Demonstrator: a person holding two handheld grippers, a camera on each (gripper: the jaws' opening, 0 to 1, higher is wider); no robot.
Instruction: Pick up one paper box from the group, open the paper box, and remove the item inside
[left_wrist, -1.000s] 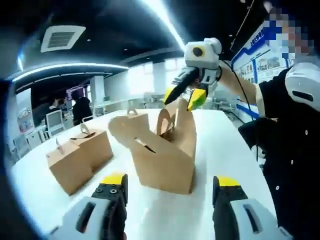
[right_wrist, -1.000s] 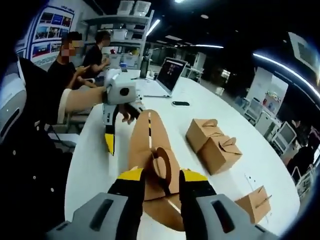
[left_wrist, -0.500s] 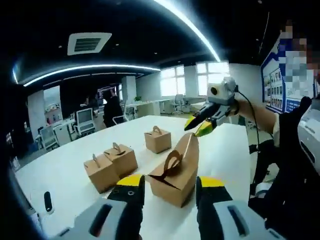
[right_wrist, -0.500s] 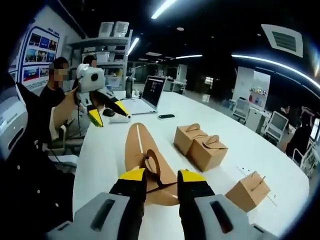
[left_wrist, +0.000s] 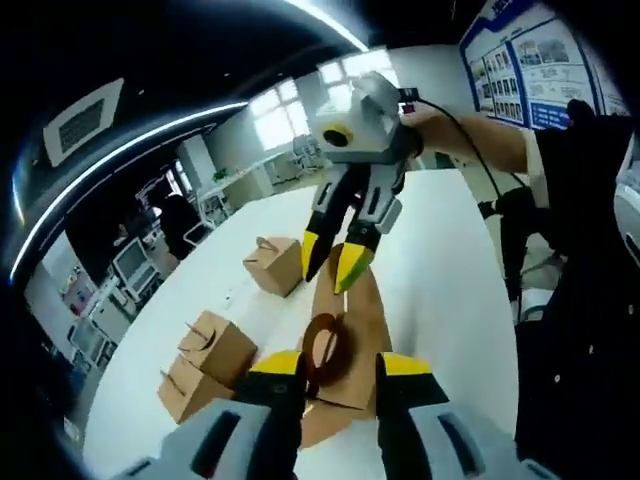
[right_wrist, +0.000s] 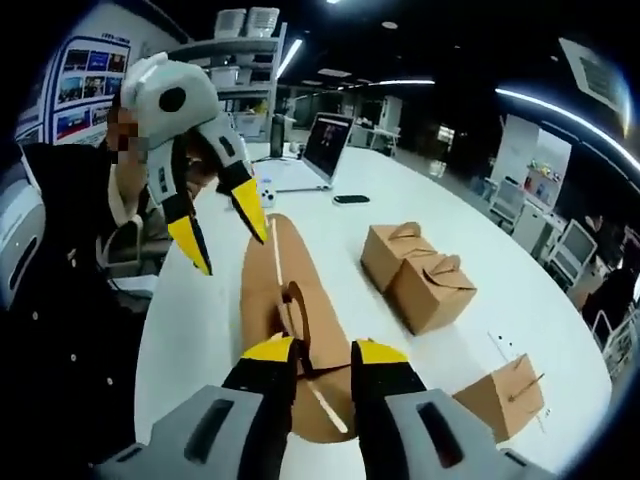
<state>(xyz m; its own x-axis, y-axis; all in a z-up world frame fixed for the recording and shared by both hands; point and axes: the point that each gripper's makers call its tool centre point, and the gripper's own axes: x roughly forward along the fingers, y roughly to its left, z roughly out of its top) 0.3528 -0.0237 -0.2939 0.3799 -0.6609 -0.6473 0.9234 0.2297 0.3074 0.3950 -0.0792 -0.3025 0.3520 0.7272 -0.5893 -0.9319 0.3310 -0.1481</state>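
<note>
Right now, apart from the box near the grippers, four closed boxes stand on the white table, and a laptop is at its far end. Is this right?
Not four: three closed boxes stand there, a pair side by side and a single one, as the right gripper view shows. The white table and the laptop at its far end are right.

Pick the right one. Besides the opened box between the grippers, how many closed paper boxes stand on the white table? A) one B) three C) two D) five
B: two closed boxes stand side by side and touching, a third box stands apart from them, all on the table beside the opened box.
</note>
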